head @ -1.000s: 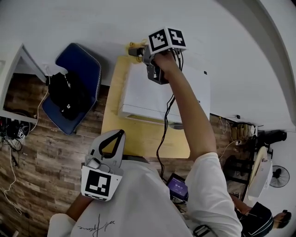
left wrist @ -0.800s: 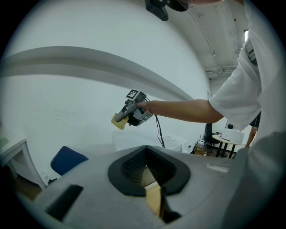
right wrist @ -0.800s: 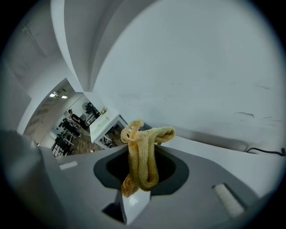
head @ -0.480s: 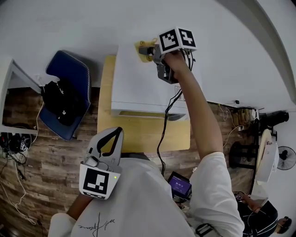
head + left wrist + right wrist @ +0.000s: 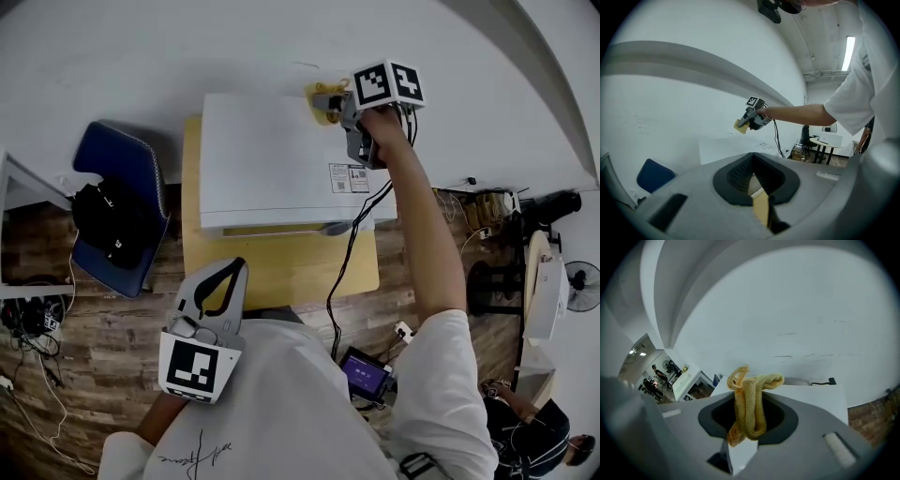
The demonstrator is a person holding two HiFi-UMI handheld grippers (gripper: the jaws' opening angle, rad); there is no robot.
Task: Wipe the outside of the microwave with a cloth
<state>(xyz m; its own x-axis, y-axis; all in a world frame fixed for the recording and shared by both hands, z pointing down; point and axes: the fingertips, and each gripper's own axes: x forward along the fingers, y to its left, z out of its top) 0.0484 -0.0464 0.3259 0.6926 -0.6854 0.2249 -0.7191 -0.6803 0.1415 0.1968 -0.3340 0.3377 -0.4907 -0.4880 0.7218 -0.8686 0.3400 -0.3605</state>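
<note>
Cloth [image 5: 750, 399] pinched in right gripper [image 5: 740, 441], head view placing it at microwave [image 5: 272, 159] rear; left gripper [image 5: 761, 208] closed.

Probably an office (desks [image 5: 688, 380], blue chair [image 5: 127, 169]).

Right arm [image 5: 415, 220]: bare forearm, stretched straight forward at full reach, white short sleeve at the shoulder.
Right gripper [image 5: 325, 100]: marker cube uppermost, jaws closed on a folded yellow cloth [image 5: 750, 401].
Left gripper [image 5: 240, 273]: held low against the chest, pointing forward, jaws together with nothing between them, marker cube nearest the body.
</note>
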